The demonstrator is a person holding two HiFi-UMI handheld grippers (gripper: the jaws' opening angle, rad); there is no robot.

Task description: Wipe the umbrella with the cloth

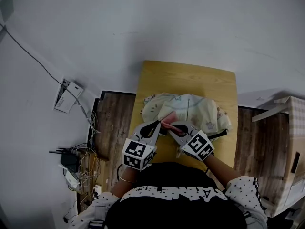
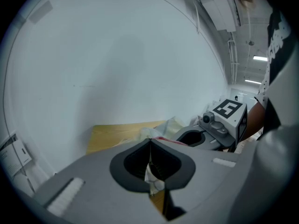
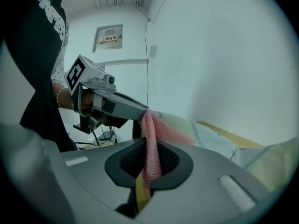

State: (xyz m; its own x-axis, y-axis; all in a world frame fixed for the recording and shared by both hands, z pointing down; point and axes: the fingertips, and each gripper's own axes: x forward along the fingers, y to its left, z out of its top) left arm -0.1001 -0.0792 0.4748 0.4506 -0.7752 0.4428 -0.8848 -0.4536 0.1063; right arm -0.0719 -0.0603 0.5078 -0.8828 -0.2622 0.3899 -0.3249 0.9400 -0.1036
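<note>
A folded umbrella (image 1: 198, 109) of pale, star-printed fabric lies across the wooden table (image 1: 190, 78). At its near side my two grippers meet tip to tip. My right gripper (image 1: 167, 126) is shut on a pink knitted cloth (image 3: 152, 158), which runs up out of the jaws and over the umbrella (image 3: 210, 139). The cloth shows as a pink strip (image 1: 170, 118) between the two grippers. My left gripper (image 2: 149, 141) is shut on a fold of whitish umbrella fabric (image 2: 152, 174). Its tip (image 3: 144, 112) touches the top of the cloth in the right gripper view.
The table stands against a pale wall. On the floor to the left lie a router with tangled cables (image 1: 71, 162) and a white box (image 1: 67, 94). A cardboard box (image 1: 291, 166) stands at the right. The person's torso is close to the table's near edge.
</note>
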